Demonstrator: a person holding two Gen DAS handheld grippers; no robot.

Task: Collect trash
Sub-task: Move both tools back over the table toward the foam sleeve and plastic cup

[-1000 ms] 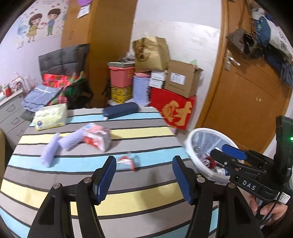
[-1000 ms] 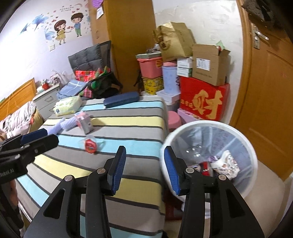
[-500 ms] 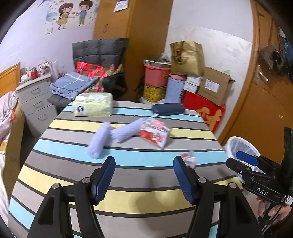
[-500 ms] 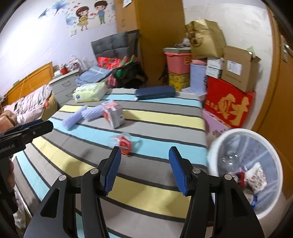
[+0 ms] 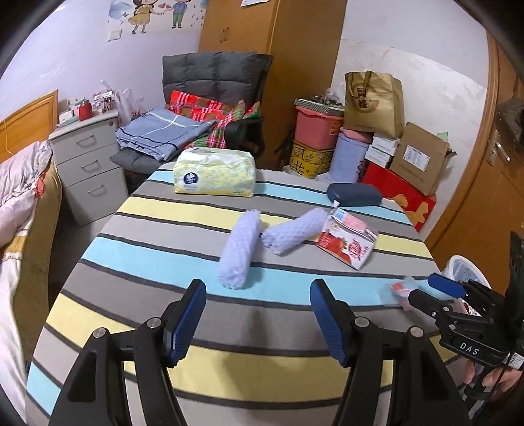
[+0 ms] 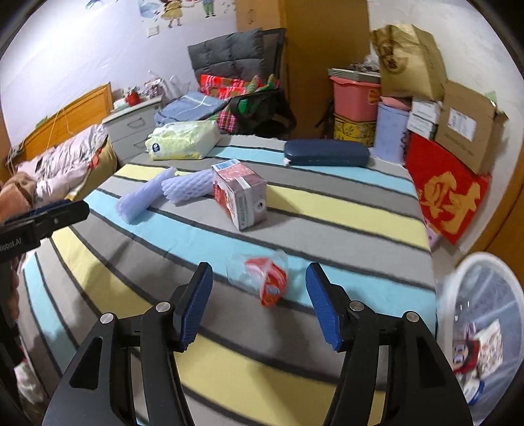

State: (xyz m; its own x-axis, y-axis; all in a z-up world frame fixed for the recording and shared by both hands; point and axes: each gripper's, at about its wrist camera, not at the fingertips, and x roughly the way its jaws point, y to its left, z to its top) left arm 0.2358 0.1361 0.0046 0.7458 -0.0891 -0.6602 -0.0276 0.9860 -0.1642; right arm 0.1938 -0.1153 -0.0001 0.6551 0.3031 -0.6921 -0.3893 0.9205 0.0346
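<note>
Both tongs have swung away from the bin and over the striped worktop point(image 5: 150, 209). Left tongs point(image 5: 257, 314) are open and empty, near two soft foam sleeves point(image 5: 237, 252). Right tongs point(image 6: 258, 304) have just been opening; the crinkly red-and-clear wrapper point(image 6: 262, 278) lies just past them, untouched. It looks light and squashy, so pinch its bunched middle. Far right, the white bin point(image 6: 484, 275) holds some wrappers.

A home bedroom — bed point(image 6: 62, 160) with headboard, drawer unit point(image 5: 88, 164), cartoon wall stickers point(image 5: 157, 14), stacked boxes point(image 5: 416, 157).
</note>
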